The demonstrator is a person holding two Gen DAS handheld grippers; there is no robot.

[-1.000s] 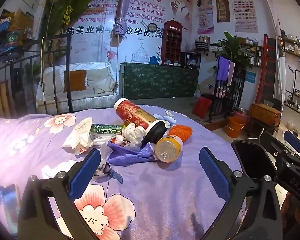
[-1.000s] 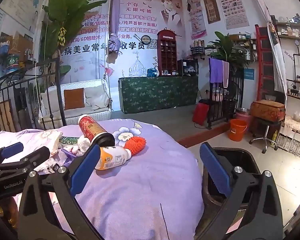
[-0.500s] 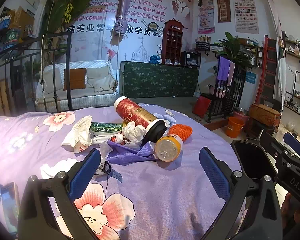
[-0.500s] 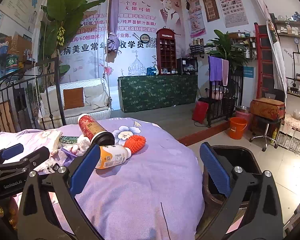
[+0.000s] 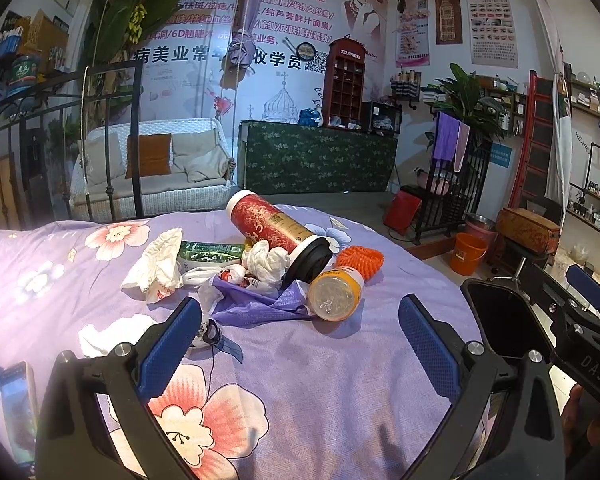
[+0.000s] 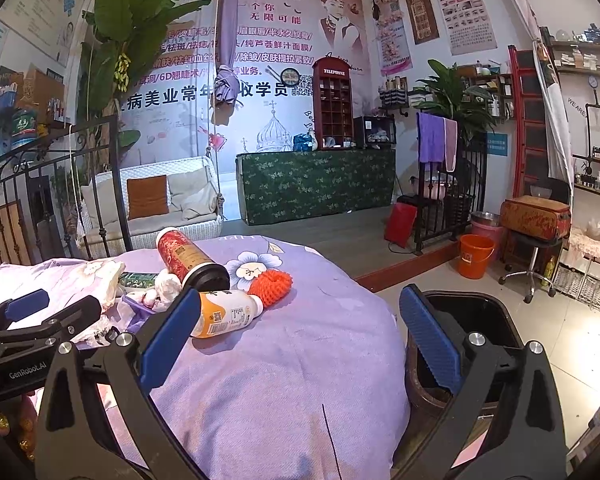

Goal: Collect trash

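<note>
A heap of trash lies on a round table under a purple flowered cloth point(image 5: 308, 380). In it are a red canister with a black lid point(image 5: 278, 232), an orange-capped bottle on its side point(image 5: 336, 294), an orange foam net point(image 5: 360, 260), crumpled tissues point(image 5: 158, 266), a green packet point(image 5: 208, 250) and a purple wrapper point(image 5: 260, 304). My left gripper point(image 5: 300, 344) hovers open just short of the heap. My right gripper point(image 6: 300, 340) is open over the table's right side, the bottle point(image 6: 224, 314) by its left finger. A black bin point(image 6: 468, 320) stands below the table's right edge.
An orange bucket point(image 6: 476, 256) and a stool with a patterned case point(image 6: 534, 218) stand on the floor to the right. Behind the table are a white bench with cushions point(image 5: 156, 168), an iron railing point(image 5: 40, 140) and a green-draped counter point(image 5: 316, 160). A phone point(image 5: 18, 408) lies at the table's left edge.
Both grippers stay open and hardly move; the views shift only slightly. Nothing in the heap has moved.
</note>
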